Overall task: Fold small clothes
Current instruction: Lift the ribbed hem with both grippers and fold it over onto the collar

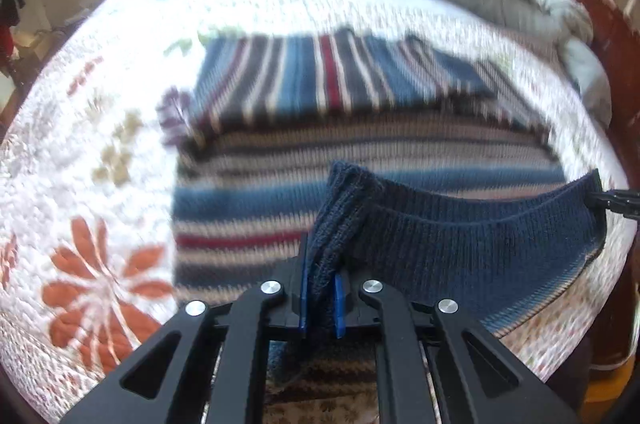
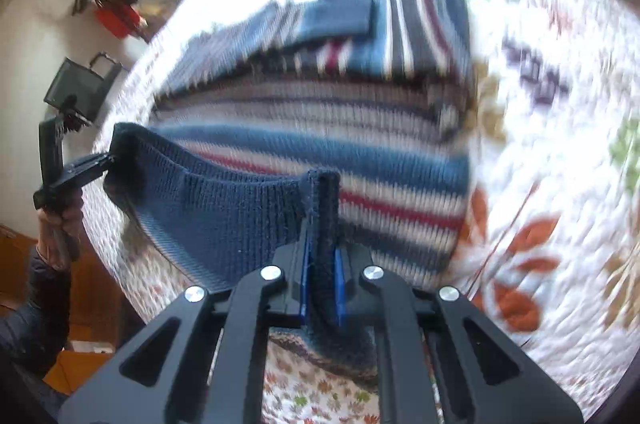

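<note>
Here the left gripper point(image 1: 320, 300) and right gripper point(image 2: 322, 290) each pinch a corner of the navy hem point(image 1: 460, 236) of the striped sweater point(image 1: 360, 152), lifted above the floral quilt point(image 1: 100, 184). Soft, floppy, fairly thick knit; the corners look like the surest hold.

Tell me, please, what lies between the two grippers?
The dark blue hem of the striped sweater spans from the left gripper to the right gripper, sagging slightly; both wrist views show it.
</note>
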A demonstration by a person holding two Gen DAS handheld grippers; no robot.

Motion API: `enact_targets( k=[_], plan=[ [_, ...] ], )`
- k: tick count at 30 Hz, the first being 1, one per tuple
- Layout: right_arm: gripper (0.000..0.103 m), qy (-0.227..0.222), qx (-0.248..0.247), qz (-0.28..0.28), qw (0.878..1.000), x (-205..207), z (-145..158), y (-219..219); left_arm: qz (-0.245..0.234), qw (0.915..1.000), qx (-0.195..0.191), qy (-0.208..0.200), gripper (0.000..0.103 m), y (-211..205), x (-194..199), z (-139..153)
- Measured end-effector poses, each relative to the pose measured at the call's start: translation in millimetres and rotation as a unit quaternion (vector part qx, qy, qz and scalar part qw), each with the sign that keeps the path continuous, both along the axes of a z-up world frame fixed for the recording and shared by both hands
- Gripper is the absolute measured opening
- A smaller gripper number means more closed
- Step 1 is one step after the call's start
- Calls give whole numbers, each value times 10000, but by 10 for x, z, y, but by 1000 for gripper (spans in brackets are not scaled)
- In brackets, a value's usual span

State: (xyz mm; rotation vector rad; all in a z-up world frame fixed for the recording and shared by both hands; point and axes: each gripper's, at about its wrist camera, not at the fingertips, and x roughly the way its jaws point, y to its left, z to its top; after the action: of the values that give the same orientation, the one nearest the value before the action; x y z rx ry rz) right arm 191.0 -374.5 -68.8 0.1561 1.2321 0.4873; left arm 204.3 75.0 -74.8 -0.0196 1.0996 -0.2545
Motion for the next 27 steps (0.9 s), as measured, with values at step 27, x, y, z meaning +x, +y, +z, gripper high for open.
enact_targets(
  k=[27],
  plan=[
    [9, -89, -855, -994, 9913, 3093, -576, 299, 1189, 9899, 744, -225, 10, -171, 2650, -452]
  ],
)
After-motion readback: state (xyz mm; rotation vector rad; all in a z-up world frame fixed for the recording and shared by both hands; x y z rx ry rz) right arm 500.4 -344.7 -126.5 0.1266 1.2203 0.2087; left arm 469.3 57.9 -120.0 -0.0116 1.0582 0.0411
